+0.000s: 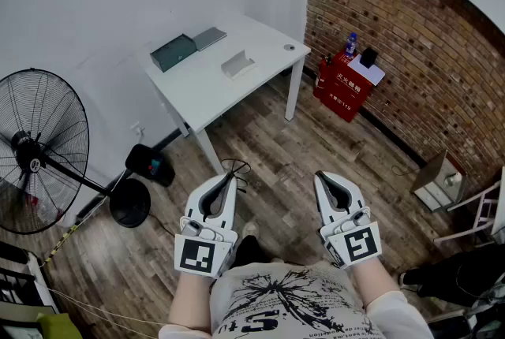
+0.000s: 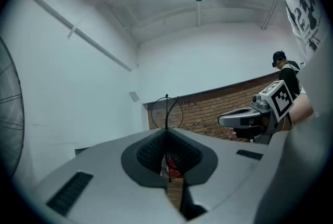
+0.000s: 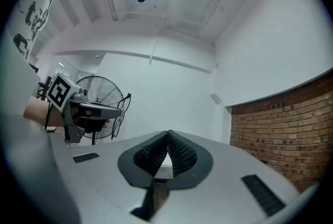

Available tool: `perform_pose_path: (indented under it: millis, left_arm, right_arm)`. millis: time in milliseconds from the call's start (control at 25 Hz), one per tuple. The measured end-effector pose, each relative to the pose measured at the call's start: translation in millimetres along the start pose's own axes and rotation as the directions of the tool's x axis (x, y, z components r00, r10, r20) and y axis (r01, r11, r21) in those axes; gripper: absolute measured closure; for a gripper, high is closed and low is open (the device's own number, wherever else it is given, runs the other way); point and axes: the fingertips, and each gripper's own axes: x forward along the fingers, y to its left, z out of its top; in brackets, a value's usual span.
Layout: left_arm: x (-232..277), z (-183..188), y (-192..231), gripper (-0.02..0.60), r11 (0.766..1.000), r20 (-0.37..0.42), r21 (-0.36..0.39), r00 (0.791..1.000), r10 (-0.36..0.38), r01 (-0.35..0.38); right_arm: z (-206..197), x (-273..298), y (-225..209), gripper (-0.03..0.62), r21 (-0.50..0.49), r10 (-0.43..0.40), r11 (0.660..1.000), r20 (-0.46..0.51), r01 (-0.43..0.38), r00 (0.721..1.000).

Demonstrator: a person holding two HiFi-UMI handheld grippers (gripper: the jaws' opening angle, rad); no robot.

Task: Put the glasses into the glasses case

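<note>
My left gripper [image 1: 230, 174] is shut on a pair of thin black wire glasses [image 1: 235, 168], held well above the wooden floor. In the left gripper view the glasses [image 2: 166, 112] stick up out of the closed pads [image 2: 156, 147], one round lens above the tips. The right gripper view shows them too, glasses [image 3: 121, 109] at the left gripper's tip. My right gripper [image 1: 319, 174] is shut with nothing in it; its pads [image 3: 179, 150] meet. A pale open case [image 1: 237, 63] lies on the white table [image 1: 207, 89], far ahead of both grippers.
On the table also lie a dark green box [image 1: 173, 52], a grey flat box [image 1: 210, 38] and a small round object [image 1: 290, 47]. A standing fan [image 1: 35, 152] is at left, a red box [image 1: 345, 84] by the brick wall, a folding frame [image 1: 481, 211] at right.
</note>
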Motion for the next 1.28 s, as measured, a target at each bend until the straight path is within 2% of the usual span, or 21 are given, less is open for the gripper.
perform_pose_path:
  millis: [440, 680, 920, 1080, 1280]
  left_arm:
    - [12, -10, -8, 0.566, 1.0, -0.025, 0.004, 1.0, -0.015, 0.016]
    - [39, -13, -4, 0.566, 1.0, -0.014, -0.01, 1.0, -0.012, 0.012]
    - [78, -33, 32, 0.566, 1.0, -0.033, -0.001, 0.999, -0.015, 0.015]
    - [125, -37, 60, 0.566, 0.999, -0.006, -0.013, 0.999, -0.04, 0.04]
    - [196, -50, 119, 0.566, 0.997, -0.008, -0.03, 0.998, -0.067, 0.067]
  right_arm:
    - [-14, -4, -14, 0.58, 0.023, 0.003, 1.0, -0.027, -0.002, 1.0]
    - [-23, 15, -37, 0.58, 0.06, -0.004, 0.998, -0.024, 0.006, 1.0]
    - [-37, 60, -54, 0.58, 0.038, -0.011, 0.999, -0.041, 0.012, 0.999]
    - [-49, 103, -75, 0.58, 0.044, -0.032, 0.998, -0.062, 0.035, 0.998]
    - [-57, 184, -104, 0.58, 0.034, -0.053, 0.998, -0.082, 0.056, 0.995]
